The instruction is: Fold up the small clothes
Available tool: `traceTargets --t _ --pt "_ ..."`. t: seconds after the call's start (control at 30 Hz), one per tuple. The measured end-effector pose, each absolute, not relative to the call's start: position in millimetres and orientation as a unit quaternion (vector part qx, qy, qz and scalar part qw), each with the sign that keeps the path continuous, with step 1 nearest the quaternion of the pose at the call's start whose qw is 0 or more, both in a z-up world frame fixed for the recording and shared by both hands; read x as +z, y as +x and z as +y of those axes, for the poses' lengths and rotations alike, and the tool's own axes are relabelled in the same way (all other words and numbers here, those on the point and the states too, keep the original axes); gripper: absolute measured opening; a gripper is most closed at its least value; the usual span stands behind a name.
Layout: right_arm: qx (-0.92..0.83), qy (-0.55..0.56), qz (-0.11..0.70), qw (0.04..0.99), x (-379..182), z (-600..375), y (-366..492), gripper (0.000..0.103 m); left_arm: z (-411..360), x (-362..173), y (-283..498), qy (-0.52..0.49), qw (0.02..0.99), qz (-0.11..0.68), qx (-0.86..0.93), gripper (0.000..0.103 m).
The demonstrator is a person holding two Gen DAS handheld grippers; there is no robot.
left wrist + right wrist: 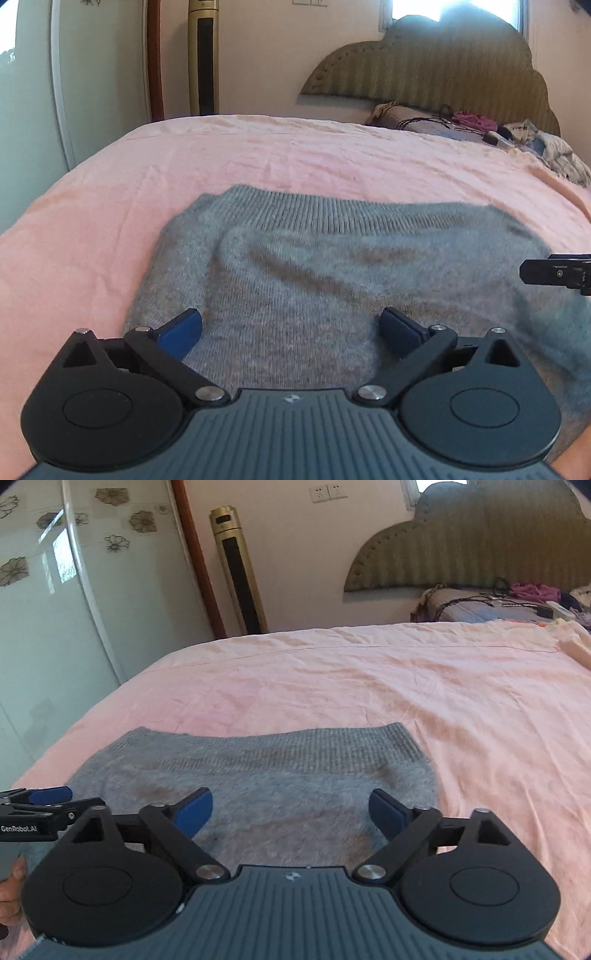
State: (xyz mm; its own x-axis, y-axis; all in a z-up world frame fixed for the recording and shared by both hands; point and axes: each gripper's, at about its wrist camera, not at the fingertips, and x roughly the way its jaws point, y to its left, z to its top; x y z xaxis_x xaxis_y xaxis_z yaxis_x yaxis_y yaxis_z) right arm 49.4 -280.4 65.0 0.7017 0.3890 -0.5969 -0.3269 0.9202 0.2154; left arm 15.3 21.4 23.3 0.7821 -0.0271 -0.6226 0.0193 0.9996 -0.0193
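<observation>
A grey knitted garment (332, 280) is seen laid flat on a pink bedsheet (258, 162), its ribbed band (332, 216) turned toward the far side of the bed and soft creases visible across its middle. The left gripper (291, 328) is held low over the near part of the knit, its jaws spread wide with nothing pinched between the blue pads (184, 330). The right gripper (291, 808) is likewise held above the same garment, jaws spread and holding nothing; its right pad is seen close to the garment's right edge. In the right wrist view, the left gripper is caught at the left margin, beside the garment's left side, with part of a hand (11, 886) visible below it. In the left wrist view, only a black tip of the right gripper is seen at the right margin.

No container is shown. At the head of the bed, a loose heap of clothes and cords (480, 127) is piled beneath a scalloped upholstered headboard (443, 70). A gold tower appliance (240, 572) is stood against the wall beside a wooden door frame (195, 554), and a glass panel printed with flowers (55, 590) is seen at the left.
</observation>
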Motion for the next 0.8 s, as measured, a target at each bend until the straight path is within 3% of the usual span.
traceTargets --t 0.13,0.33,0.5,0.57,0.63,0.8 --pt "0.182 -0.017 0.317 0.931 36.9 -272.2 43.1 0.095 19.8 22.2 18.5 -0.001 0.944 0.330 -0.009 0.103" --pt "0.157 -0.008 0.324 0.933 53.0 -271.5 30.6 0.091 26.1 23.6 10.4 -0.003 0.944 0.328 -0.008 0.103" --pt "0.158 -0.033 0.330 0.930 35.9 -276.2 25.9 0.103 23.6 22.8 12.3 -0.002 0.944 0.329 -0.002 0.103" --pt "0.138 0.012 0.354 0.925 44.0 -287.9 33.0 0.103 24.1 23.1 10.5 -0.003 0.944 0.329 -0.001 0.103" --pt "0.134 0.037 0.353 0.925 54.0 -293.5 24.4 0.095 23.9 22.8 9.0 -0.005 0.945 0.327 0.001 0.103" --pt "0.156 -0.014 0.353 0.922 42.5 -283.4 -0.9 0.103 23.0 22.4 11.0 -0.006 0.945 0.328 0.003 0.103"
